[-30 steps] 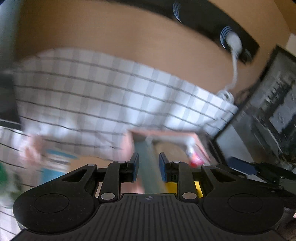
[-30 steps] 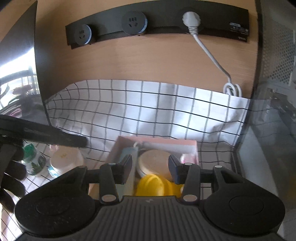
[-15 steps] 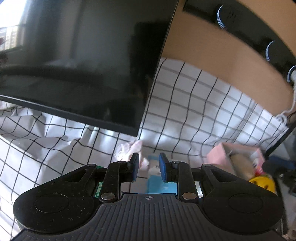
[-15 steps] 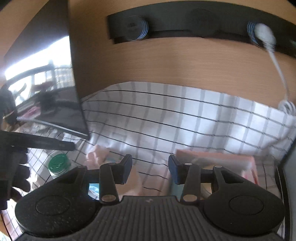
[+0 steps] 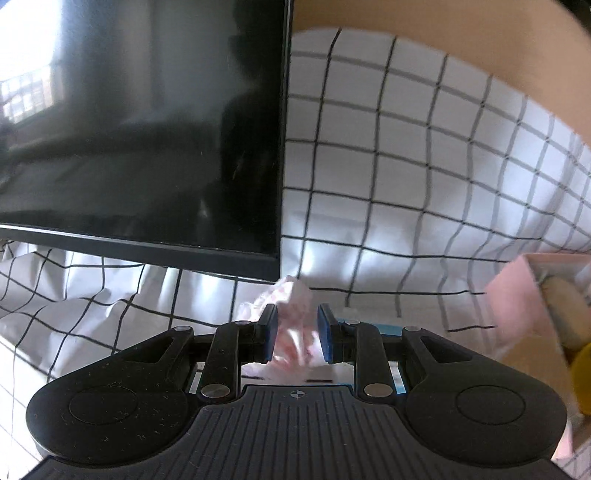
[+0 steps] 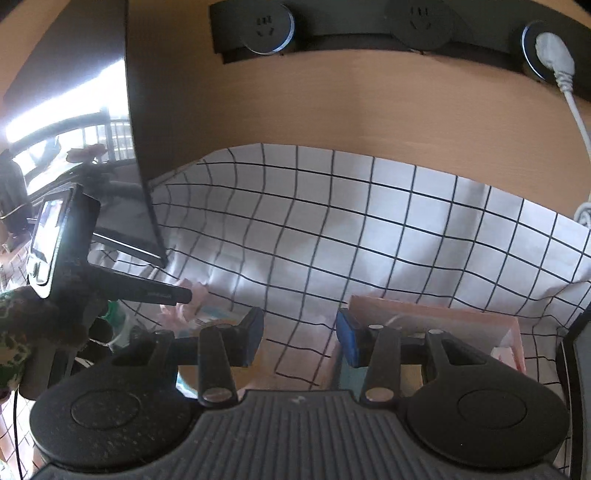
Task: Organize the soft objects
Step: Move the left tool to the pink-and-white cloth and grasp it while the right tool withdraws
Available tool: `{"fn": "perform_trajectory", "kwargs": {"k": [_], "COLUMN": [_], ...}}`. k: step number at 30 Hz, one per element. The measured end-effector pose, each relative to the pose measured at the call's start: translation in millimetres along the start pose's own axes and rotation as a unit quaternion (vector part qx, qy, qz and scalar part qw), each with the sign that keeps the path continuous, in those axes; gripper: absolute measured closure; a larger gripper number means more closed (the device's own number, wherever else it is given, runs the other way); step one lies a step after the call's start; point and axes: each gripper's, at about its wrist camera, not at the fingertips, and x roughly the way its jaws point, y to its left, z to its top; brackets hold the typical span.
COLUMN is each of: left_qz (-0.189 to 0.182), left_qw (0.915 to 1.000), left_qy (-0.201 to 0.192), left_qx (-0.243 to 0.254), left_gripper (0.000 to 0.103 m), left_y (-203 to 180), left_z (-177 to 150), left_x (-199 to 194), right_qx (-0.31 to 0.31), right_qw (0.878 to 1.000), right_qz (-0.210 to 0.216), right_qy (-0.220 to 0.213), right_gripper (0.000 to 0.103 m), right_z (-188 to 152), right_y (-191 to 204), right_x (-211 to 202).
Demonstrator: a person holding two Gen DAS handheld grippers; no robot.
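A crumpled pink-and-white soft thing (image 5: 293, 295) lies on the checked cloth (image 5: 406, 166) just under the monitor's corner. My left gripper (image 5: 295, 326) is open and points down at it. The soft thing shows between the blue pads, with no sign that they press on it. In the right wrist view the left gripper's fingers (image 6: 155, 291) reach the same soft thing (image 6: 199, 295). My right gripper (image 6: 299, 332) is open with nothing between its pads, and hovers left of the pink box (image 6: 443, 317). The pink box (image 5: 517, 306) holds a round beige item (image 5: 565, 310) and something yellow (image 5: 583, 369).
A black monitor (image 5: 147, 129) stands close on the left. A blue-and-white packet (image 5: 369, 326) lies beside the soft thing, and a green-capped bottle (image 6: 114, 310) stands behind the left gripper. A socket strip (image 6: 369, 33) with a white cable (image 6: 576, 110) runs along the wooden wall. A camouflage sleeve (image 6: 14, 332) shows at far left.
My left gripper swung from the pink box leftward and down to the pink soft thing under the monitor. My right gripper shifted left, so the box now sits to its right.
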Motion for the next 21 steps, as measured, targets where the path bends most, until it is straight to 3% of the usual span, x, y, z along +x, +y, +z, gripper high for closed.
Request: {"fn": "perform_trajectory", "kwargs": {"k": [6, 11, 21], "left_qz": [0.029, 0.023, 0.022], "left_qw": [0.9987, 0.9973, 0.9964], "left_qy": [0.039, 0.069, 0.077], "left_qx": [0.014, 0.009, 0.029], "left_gripper": [0.073, 0.068, 0.064], "left_y": [2, 6, 3], "left_z": [1, -1, -3], "left_x": [25, 38, 38], "right_qx": [0.006, 0.011, 0.015], "right_qw": [1.0, 1.0, 1.0], "right_qz": [0.004, 0.006, 0.008], "right_qy": [0.01, 0.014, 0.017], "right_gripper": [0.06, 0.06, 0.06], "right_z": [-1, -2, 1], "right_y": [-8, -11, -6], "right_x": [9, 13, 12]}}
